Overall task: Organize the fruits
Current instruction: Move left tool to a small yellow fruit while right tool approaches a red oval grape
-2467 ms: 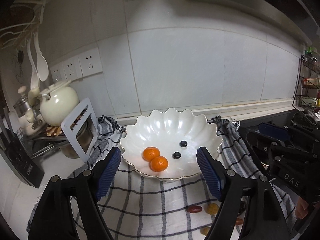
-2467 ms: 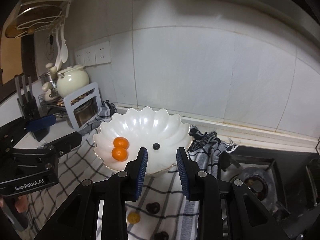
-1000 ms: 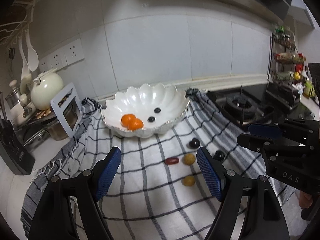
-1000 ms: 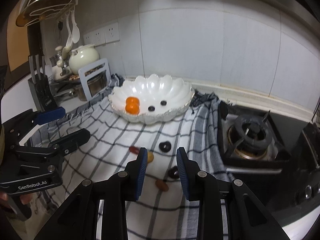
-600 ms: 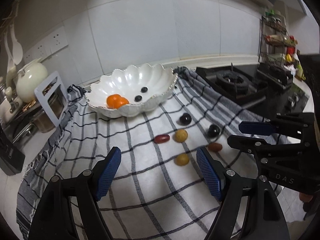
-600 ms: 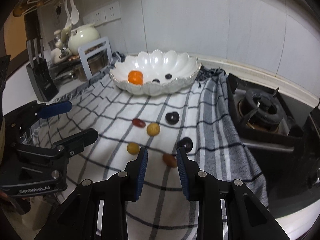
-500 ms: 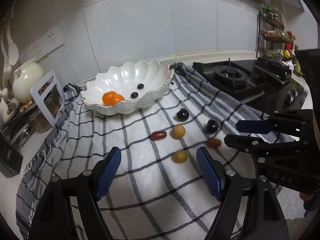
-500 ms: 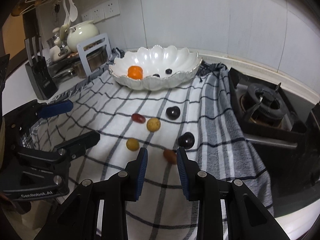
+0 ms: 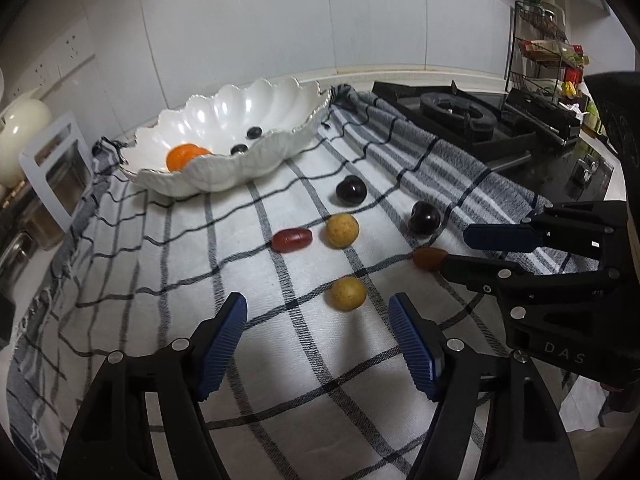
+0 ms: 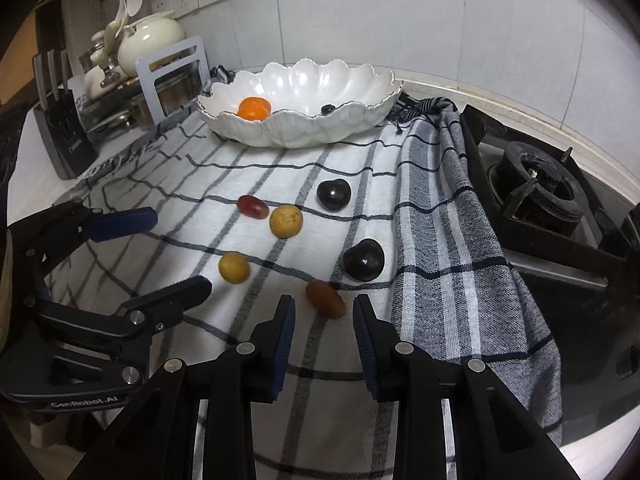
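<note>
A white scalloped bowl (image 9: 264,100) (image 10: 360,84) at the back of a checked cloth holds orange fruit (image 9: 182,157) (image 10: 254,108) and dark berries (image 9: 253,132). Loose fruit lies on the cloth: two yellow balls (image 9: 347,293) (image 9: 341,230), a red oblong one (image 9: 292,239), two dark plums (image 9: 351,190) (image 9: 425,213) and a brown oblong one (image 10: 325,299). My left gripper (image 9: 318,324) is open, just short of the near yellow ball. My right gripper (image 10: 324,324) is open with the brown fruit at its fingertips, not clamped.
A gas hob (image 10: 536,184) lies right of the cloth (image 9: 168,264). At the left stand a knife block (image 10: 64,136), a cream teapot (image 10: 148,44), pots and a white stand (image 10: 172,76). A spice rack (image 9: 544,52) stands at the far right.
Both grippers have pulled back from the bowl and dropped low over the cloth. The loose fruit now lies close in front of them, the brown one at the right fingertips.
</note>
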Tool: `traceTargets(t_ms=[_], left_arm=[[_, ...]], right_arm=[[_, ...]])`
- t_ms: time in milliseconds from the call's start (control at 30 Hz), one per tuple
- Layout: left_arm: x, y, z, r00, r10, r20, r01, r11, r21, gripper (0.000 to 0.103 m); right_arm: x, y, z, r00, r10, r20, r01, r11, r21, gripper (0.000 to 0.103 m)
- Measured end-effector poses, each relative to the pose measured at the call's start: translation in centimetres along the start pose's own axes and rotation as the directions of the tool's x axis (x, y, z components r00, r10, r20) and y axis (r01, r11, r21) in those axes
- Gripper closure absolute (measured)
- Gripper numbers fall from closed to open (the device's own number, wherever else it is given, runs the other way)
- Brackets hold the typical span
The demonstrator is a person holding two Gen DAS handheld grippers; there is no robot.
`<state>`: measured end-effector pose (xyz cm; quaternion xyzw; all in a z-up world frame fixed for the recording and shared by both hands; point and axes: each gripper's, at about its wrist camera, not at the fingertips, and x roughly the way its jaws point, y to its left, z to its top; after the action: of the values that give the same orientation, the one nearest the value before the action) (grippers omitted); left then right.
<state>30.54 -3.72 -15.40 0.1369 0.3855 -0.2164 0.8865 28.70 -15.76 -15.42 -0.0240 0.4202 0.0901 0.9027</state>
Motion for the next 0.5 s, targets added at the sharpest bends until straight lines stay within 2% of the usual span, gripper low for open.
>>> traceTargets(t_ms=[200, 500], left_arm=[[1.2, -0.1, 0.0, 1.0, -0.026, -0.011, 0.026, 1.0, -0.008, 0.033], [2.8, -0.1, 0.3, 0.997, -0.066, -0.039, 0.064, 0.997, -0.04, 0.045]], right_arm=[[1.2, -0.4, 0.1, 1.0, 0.008, -0.015, -0.008, 1.0, 0.004, 0.071], [2.2, -0.6, 0.3, 0.999, 0.016, -0.029, -0.016, 1.0, -0.006, 0.072]])
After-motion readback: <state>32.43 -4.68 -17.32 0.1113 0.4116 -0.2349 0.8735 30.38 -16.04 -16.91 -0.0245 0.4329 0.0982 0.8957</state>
